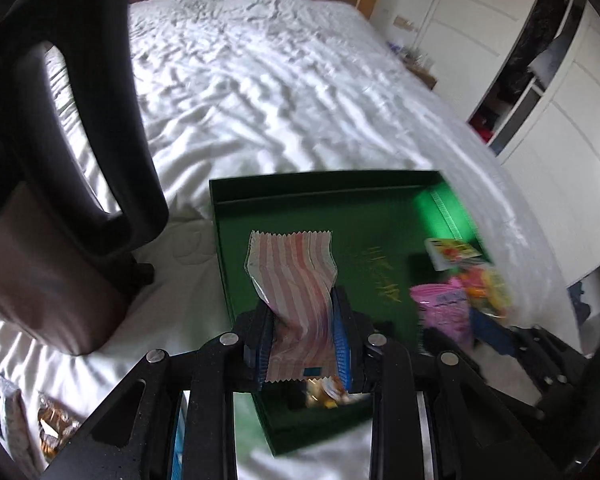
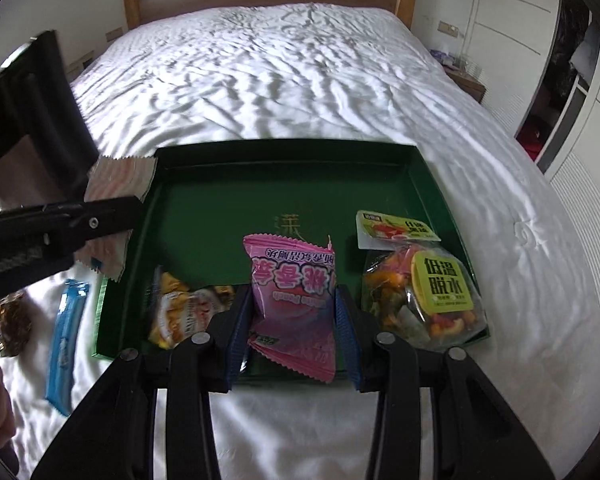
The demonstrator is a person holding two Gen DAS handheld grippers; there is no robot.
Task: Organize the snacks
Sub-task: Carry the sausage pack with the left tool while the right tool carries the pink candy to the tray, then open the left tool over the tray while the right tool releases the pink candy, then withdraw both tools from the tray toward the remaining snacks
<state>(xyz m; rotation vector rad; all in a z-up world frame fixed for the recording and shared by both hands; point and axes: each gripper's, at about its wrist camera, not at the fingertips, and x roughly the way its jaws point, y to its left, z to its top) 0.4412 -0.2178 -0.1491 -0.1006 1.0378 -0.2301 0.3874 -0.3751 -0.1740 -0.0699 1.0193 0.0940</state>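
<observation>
Shallow dark green cardboard tray (image 2: 440,184): on the white-sheeted bed (image 2: 260,80), near end. Pink-and-white striped foil snack packet (image 1: 296,280): clamped in left gripper (image 1: 302,344) jaws, over tray's left side. Pink plastic snack pouch (image 2: 292,308): clamped in right gripper (image 2: 290,336) jaws, over tray's near edge. Clear bag of dried fruit with yellow label (image 2: 424,292): in tray, near right corner. Yellow-white wrapped snack (image 2: 180,312): in tray, near left. Blue stick packet (image 2: 66,340): on bed, left of tray.

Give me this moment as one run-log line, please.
left gripper: shut on striped packet, over green tray | right gripper: shut on pink packet, over tray | tray holds dried-fruit bag, yellow packet
</observation>
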